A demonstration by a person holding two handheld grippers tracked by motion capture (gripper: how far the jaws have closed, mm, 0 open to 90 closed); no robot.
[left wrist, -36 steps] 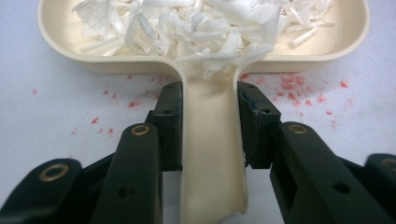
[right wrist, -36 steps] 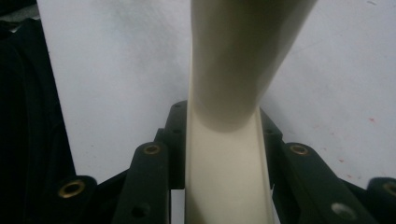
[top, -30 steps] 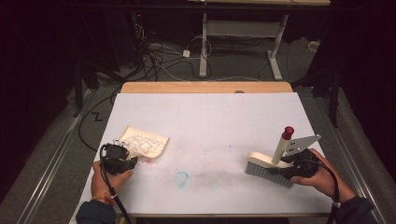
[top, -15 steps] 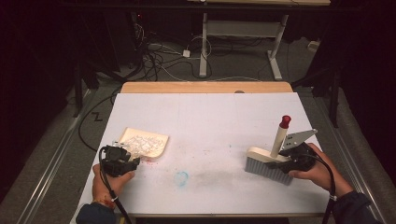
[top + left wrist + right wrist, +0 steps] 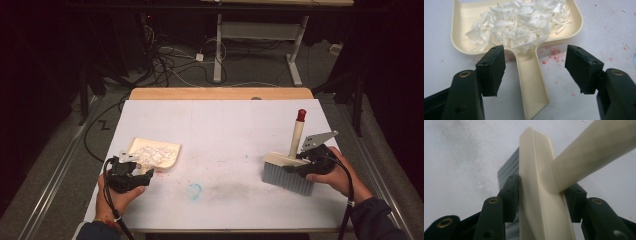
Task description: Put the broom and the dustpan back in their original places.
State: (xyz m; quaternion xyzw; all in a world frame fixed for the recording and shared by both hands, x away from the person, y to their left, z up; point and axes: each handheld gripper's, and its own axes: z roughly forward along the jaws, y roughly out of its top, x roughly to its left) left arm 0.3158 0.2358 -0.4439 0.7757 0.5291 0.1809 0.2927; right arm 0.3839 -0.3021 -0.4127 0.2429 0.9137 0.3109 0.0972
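White table sheet (image 5: 225, 135), smudged grey and flecked red, is lying over a wooden top; cables are trailing on the dark floor (image 5: 180, 55). Left gripper (image 5: 534, 67), jaws just opening, is straddling the handle of the cream plastic dustpan (image 5: 534, 82) without touching. Right gripper (image 5: 544, 195), jaws loosening, is flanking the cream grey-bristled brush (image 5: 539, 185) standing near the right edge.

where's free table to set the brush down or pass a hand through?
Widest bare patch: far half of the white table, beyond the dustpan and brush. Also the middle strip between them, though smudged, with a blue mark. Crowded: left near corner around the open left gripper, and the right edge by the right gripper.
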